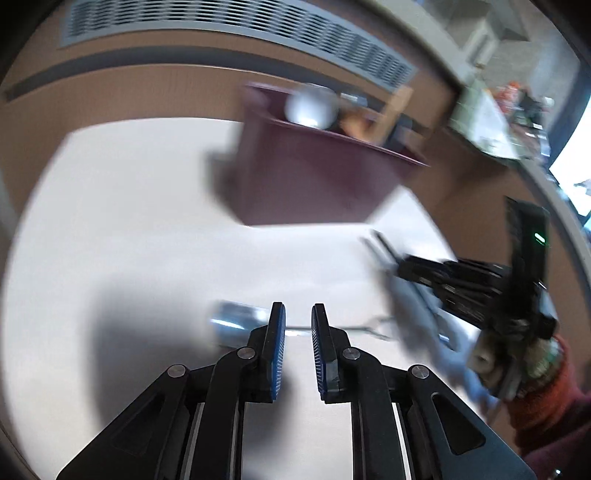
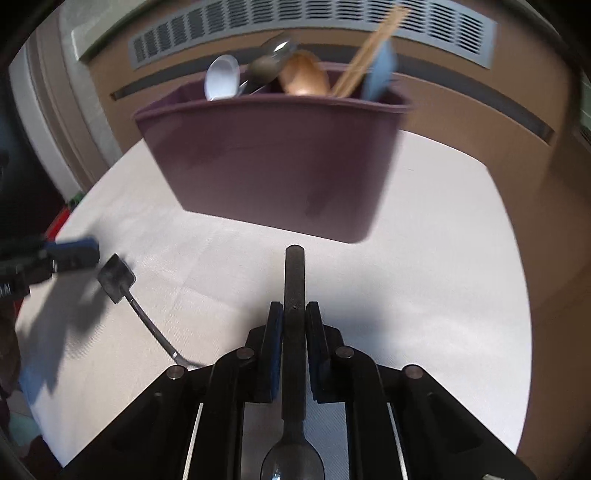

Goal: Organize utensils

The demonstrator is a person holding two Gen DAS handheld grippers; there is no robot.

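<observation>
A maroon bin [image 2: 273,158] stands on the white table, holding a white spoon [image 2: 221,79], a wooden spoon [image 2: 303,74], chopsticks [image 2: 373,48] and other utensils. My right gripper [image 2: 294,314] is shut on a black-handled spoon [image 2: 294,273], handle pointing at the bin, bowl toward the camera. My left gripper [image 1: 298,325] is open just above a metal utensil [image 1: 236,319] lying on the table. That utensil shows in the right wrist view as a small spatula [image 2: 116,278]. The bin [image 1: 314,177] is blurred in the left wrist view. The right gripper [image 1: 402,267] appears there at the right.
A brown wall with a grey vent [image 2: 332,22] runs behind the table. The white table [image 2: 443,258] has a rounded far edge. A cluttered shelf [image 1: 509,110] is at the far right. A blue cloth-like shape [image 1: 424,317] lies under the right gripper.
</observation>
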